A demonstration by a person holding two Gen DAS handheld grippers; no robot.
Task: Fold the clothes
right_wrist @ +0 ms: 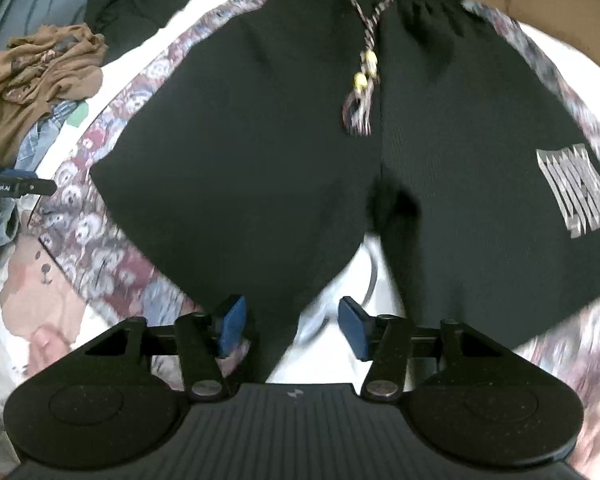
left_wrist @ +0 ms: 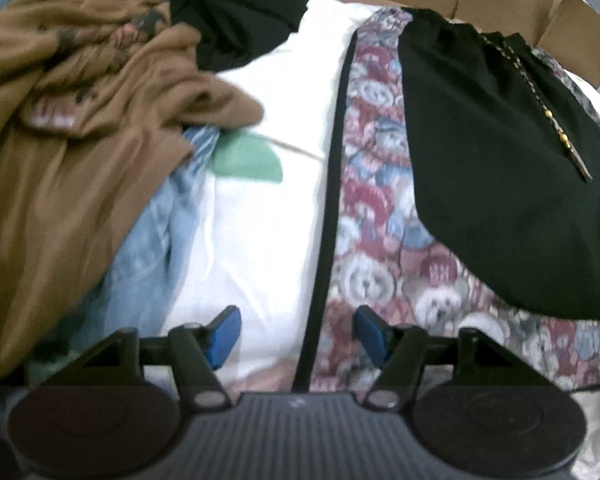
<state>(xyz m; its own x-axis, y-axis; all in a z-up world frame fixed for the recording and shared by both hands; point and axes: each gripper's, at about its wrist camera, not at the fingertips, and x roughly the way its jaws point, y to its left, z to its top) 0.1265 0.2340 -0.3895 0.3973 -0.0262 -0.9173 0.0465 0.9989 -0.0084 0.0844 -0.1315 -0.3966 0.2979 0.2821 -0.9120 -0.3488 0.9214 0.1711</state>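
Two claws, both with jaws apart and empty: black shorts (right_wrist: 300, 152) lie flat on a teddy-bear-print cloth (right_wrist: 100, 216) just beyond the right claw (right_wrist: 291, 325); the left claw (left_wrist: 296, 334) hovers left of them.

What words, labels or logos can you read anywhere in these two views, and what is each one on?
"GenRobot.AI": white lettering on the black body of the left gripper, at the left edge of the right wrist view; small, so the reading is tentative.
Grey-white printed graphic on one leg of the black drawstring shorts: block lettering, too distorted and blurred to read.
Small pale mark on the ribbed grey gripper housing: a logo, not text.
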